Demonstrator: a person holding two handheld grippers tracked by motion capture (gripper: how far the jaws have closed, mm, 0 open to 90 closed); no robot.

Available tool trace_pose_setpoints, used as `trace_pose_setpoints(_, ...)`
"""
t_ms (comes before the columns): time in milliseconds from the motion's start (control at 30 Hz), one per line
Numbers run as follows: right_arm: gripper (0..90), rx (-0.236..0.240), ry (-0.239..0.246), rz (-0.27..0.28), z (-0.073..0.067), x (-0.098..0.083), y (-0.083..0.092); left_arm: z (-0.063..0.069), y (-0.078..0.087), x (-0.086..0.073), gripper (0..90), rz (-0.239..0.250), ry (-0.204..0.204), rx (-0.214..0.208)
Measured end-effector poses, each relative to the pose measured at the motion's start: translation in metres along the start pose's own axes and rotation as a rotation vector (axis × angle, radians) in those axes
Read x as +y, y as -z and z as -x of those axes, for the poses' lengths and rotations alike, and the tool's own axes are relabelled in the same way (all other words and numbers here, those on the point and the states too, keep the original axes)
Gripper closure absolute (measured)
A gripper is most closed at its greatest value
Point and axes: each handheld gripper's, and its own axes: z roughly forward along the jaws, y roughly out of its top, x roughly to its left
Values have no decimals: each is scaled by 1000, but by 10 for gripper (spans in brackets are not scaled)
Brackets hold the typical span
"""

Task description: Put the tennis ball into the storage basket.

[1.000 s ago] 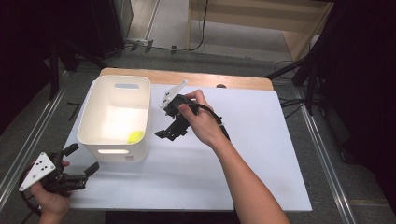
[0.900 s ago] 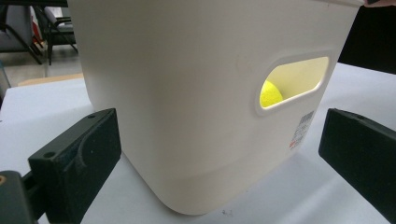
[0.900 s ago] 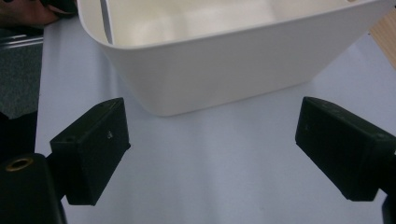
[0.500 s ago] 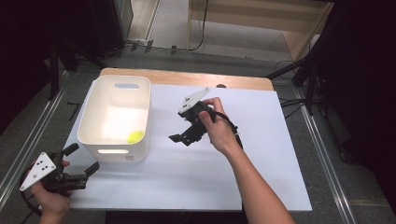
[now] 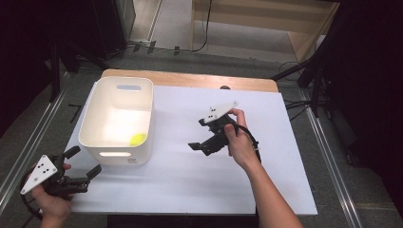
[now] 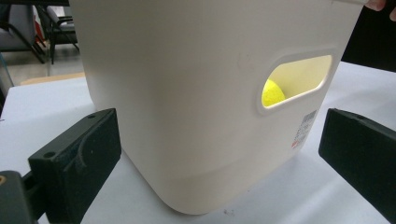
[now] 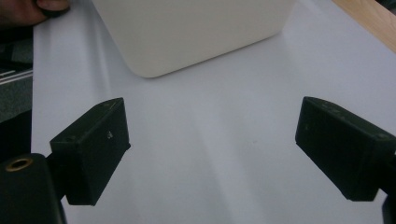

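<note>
A white plastic bin (image 5: 119, 118) stands at the left of the white-covered table, with a yellow ball (image 5: 138, 139) lying in its near right corner. My left gripper (image 5: 84, 162) rests at the near left corner of the table, open, just in front of the bin. In the left gripper view the bin (image 6: 187, 93) stands close ahead of the open jaws, and the ball (image 6: 273, 92) shows through its handle slot. My right gripper (image 5: 198, 134) hovers over the middle of the table, right of the bin, open and empty. In the right gripper view, bare white sheet lies between the jaws of the right gripper (image 7: 212, 135), with the bin (image 7: 196, 32) beyond.
The white sheet (image 5: 190, 190) covers most of the table, leaving a wooden strip (image 5: 190, 80) bare at the back. A small dark object (image 5: 224, 88) sits on that back edge. Metal rails run along both sides. The person's other hand (image 7: 32, 9) shows at top left of the right gripper view.
My right gripper has moved away from the bin's right side, rightward and toward the near side, and a little lower. Its jaws stay equally wide. The left gripper has not moved.
</note>
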Motion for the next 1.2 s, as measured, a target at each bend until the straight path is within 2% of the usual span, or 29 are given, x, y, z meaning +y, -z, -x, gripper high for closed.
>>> trace_pose_setpoints(33, 88, 0, 0, 0, 0, 0, 0, 0, 0, 0, 0, 0, 0, 0)
trace_pose_setpoints(100, 89, -17, -23, 24, 0, -11, 6, 0, 0, 0, 0, -5, -3, 1)
trace_pose_setpoints(400, 89, -40, -86, 86, 1, -45, 20, 0, 0, 0, 0, -5, -5, 1)
trace_pose_setpoints(600, 88, -54, -110, 129, 0, -70, 32, 1, -1, 0, 0, -8, -7, 1)
trace_pose_setpoints(867, 88, -106, -165, 199, -1, -108, 47, 1, 0, 0, 0, -10, -11, 3)
trace_pose_setpoints(1033, 88, -156, -168, 216, -6, -128, 55, 0, 0, 0, 0, -7, -10, -1)
trace_pose_setpoints(1100, 88, -161, -178, 226, -6, -132, 56, 0, 0, 0, 0, -9, -11, -1)
trace_pose_setpoints(1133, 88, -157, -200, 245, -8, -142, 57, 1, 0, 0, 0, -9, -12, -1)
trace_pose_setpoints(1200, 88, -171, -212, 250, -10, -151, 59, 0, -1, 0, 0, -10, -11, -2)
